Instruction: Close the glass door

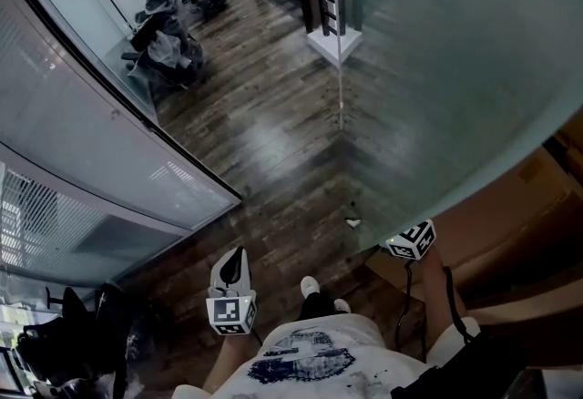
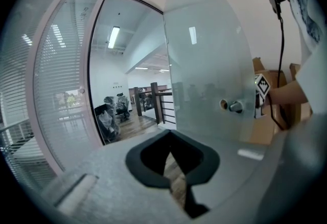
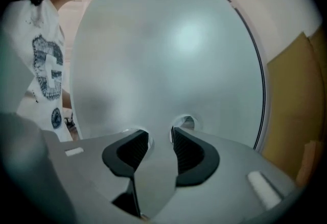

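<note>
Frosted glass makes up the door (image 1: 455,69), which fills the upper right of the head view. It stands upright with its long axis vertical. One upright edge shows as a thin line running down from the top centre of the frame to the dark wooden floor (image 1: 273,133). From there the leaf sweeps toward the lower right, where the right tongs (image 1: 408,240) sit close against it.

In the right gripper view the pane (image 3: 168,49) covers nearly the whole frame. The right tongs (image 3: 159,133) point straight at it with their pads apart, a clear gap between them and nothing gripped. A round fitting (image 3: 187,121) on the glass peeps over the tip of the right-hand pad.

In the left gripper view the door (image 2: 204,64) stands at centre right, with a metal knob (image 2: 235,107) low near its right-hand edge. The left tongs (image 2: 169,133) are closed tip to tip and empty, and in the head view (image 1: 235,259) they hang at lower centre-left, well apart from the door.

Brown cardboard (image 1: 537,197) lies behind the glass at the right, and a glazed wall with blinds (image 1: 82,142) curves along the left.
</note>
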